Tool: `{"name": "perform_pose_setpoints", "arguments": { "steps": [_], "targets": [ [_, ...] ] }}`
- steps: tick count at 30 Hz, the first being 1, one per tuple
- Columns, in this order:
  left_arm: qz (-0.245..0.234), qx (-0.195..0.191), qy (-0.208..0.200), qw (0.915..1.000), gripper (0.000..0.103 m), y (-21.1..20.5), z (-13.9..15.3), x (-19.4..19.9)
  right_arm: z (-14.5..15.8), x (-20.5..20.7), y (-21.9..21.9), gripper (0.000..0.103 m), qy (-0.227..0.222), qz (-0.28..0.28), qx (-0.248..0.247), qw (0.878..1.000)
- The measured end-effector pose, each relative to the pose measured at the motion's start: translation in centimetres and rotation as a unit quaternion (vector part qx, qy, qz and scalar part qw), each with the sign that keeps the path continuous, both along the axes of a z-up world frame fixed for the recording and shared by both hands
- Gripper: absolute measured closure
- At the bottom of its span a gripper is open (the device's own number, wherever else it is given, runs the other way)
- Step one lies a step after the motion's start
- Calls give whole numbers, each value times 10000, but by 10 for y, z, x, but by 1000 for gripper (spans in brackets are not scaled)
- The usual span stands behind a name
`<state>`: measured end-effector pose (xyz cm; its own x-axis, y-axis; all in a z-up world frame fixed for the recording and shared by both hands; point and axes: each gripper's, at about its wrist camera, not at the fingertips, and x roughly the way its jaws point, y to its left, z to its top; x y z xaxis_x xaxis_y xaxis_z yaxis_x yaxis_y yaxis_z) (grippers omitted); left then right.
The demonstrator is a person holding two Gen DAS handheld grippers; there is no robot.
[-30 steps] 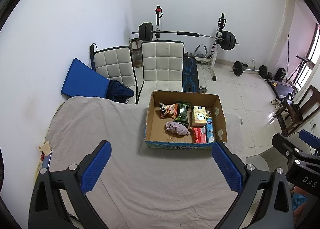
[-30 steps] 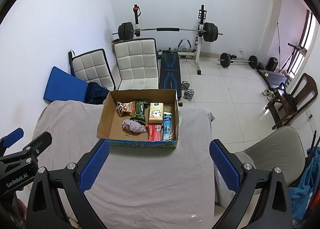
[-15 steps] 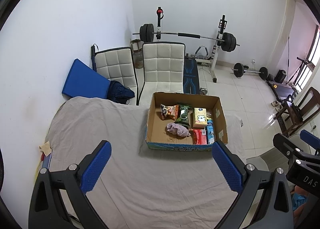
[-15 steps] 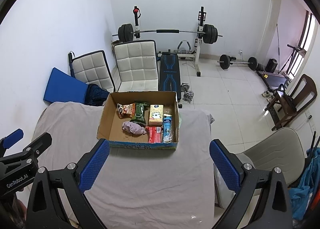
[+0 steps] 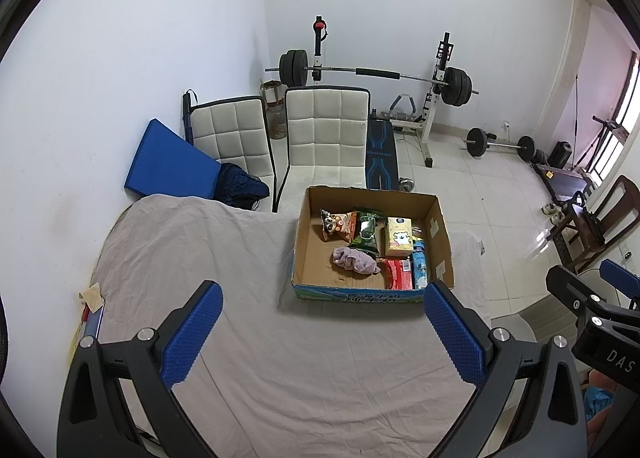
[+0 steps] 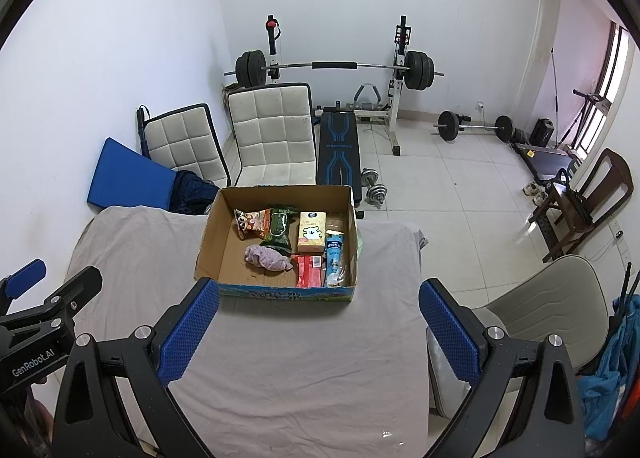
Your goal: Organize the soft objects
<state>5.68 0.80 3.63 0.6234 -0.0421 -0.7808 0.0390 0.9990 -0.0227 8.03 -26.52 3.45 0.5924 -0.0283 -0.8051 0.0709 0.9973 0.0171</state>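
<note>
An open cardboard box [image 5: 440, 234] [image 6: 212, 234] stands on a table under a grey cloth [image 5: 240, 258] [image 6: 304, 358]. In the box lie a crumpled purple cloth [image 5: 354, 260] [image 6: 266, 257], an orange snack bag [image 5: 338, 223], a green bag [image 5: 366, 232], a yellow carton [image 5: 398, 236], a red packet [image 5: 398, 273] and a blue tube [image 5: 419, 264]. My left gripper [image 5: 322, 332] is open and empty, held high over the table near the box's front. My right gripper [image 6: 318, 332] is open and empty too, beside the left.
Two white padded chairs [image 5: 326, 142] and a blue mat [image 5: 168, 162] stand behind the table. A weight bench with a barbell [image 6: 336, 66] is at the back wall. A beige chair [image 6: 544, 298] is right of the table. A paper scrap [image 5: 93, 295] lies at the table's left edge.
Both views have shifted slightly, so the box sits a little lower in them. Both grippers stay open. Nothing in the box has moved.
</note>
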Motion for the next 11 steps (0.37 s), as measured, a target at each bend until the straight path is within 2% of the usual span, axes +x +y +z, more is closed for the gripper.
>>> {"name": "perform_pose_setpoints", "arguments": {
  "steps": [11],
  "targets": [
    [33, 1, -37, 10000, 0, 1, 3, -3, 4, 0, 0, 1, -14, 9, -2, 10000]
  ]
}}
